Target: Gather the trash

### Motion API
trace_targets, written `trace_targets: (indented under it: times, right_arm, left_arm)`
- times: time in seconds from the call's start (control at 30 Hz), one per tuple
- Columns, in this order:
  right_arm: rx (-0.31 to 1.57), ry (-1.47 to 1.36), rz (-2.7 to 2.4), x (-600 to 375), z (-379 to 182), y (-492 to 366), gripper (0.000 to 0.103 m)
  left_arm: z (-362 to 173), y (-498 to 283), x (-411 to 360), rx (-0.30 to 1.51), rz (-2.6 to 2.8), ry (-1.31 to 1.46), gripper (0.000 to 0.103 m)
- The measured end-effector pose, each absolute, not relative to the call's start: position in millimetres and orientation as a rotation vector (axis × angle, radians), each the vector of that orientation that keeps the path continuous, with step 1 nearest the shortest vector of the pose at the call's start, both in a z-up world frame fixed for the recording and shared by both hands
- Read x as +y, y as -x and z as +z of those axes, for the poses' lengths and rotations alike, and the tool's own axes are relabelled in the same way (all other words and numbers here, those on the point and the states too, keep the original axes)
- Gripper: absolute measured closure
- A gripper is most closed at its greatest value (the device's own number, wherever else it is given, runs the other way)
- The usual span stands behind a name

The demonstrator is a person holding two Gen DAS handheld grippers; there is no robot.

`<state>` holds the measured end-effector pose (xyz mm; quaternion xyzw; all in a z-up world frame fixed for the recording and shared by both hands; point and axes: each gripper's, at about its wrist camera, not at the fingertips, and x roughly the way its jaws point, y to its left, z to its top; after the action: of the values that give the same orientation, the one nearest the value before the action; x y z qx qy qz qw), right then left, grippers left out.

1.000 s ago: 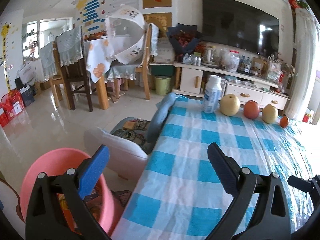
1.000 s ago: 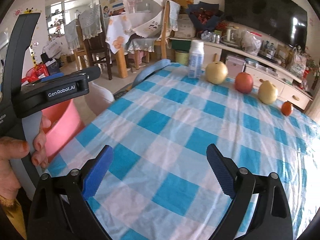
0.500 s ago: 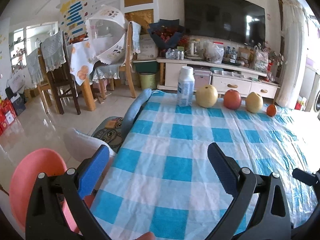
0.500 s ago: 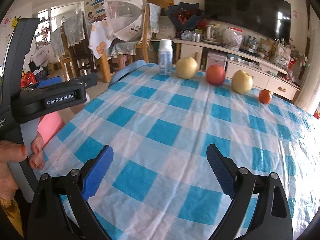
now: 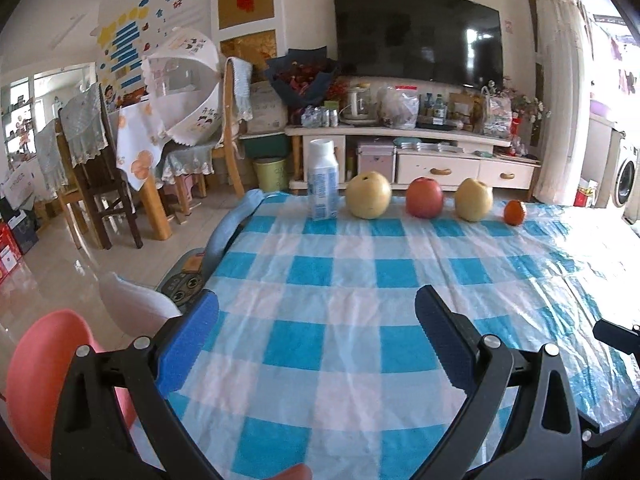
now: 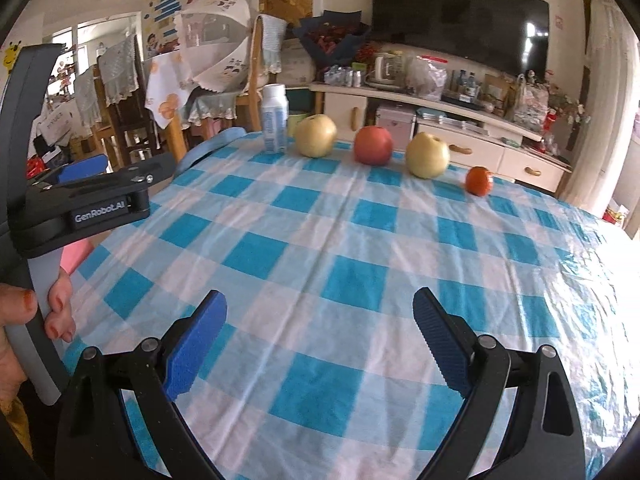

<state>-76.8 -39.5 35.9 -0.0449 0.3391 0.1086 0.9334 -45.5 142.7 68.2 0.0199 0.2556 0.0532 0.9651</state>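
So both grippers are hanging over the near edge of the table (image 5: 320, 360) with nothing in them: left gripper (image 5: 316, 340) spread wide, right gripper (image 6: 320, 340) spread wide too. The only thing that reads as trash to me is the white bottle (image 5: 323, 180) standing upright at the far edge, toward the far left corner, just beside a yellow pear (image 5: 368, 196). Then the red apple (image 5: 425, 197), another pear (image 5: 474, 200) and a small orange fruit (image 5: 514, 213) run in a row along that same edge. What worries me: it's a long reach, the bottle is tall and narrow, so a nudge from one finger could tip it off the far edge. A sloppy grab could also bump the pear and get it rolling. Pink bin (image 5: 40, 384) sits off the near left corner, so the carry back crosses the whole checkered cloth.
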Motion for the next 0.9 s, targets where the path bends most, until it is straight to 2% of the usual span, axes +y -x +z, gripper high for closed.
trace_targets:
  times: [0.9]
  right_arm:
    - [0.598, 0.053, 0.069, -124.7, 44.1, 80.5, 0.01]
  left_arm:
    - [55.9, 37.0, 76.4, 0.547, -0.019, -0.008, 0.004]
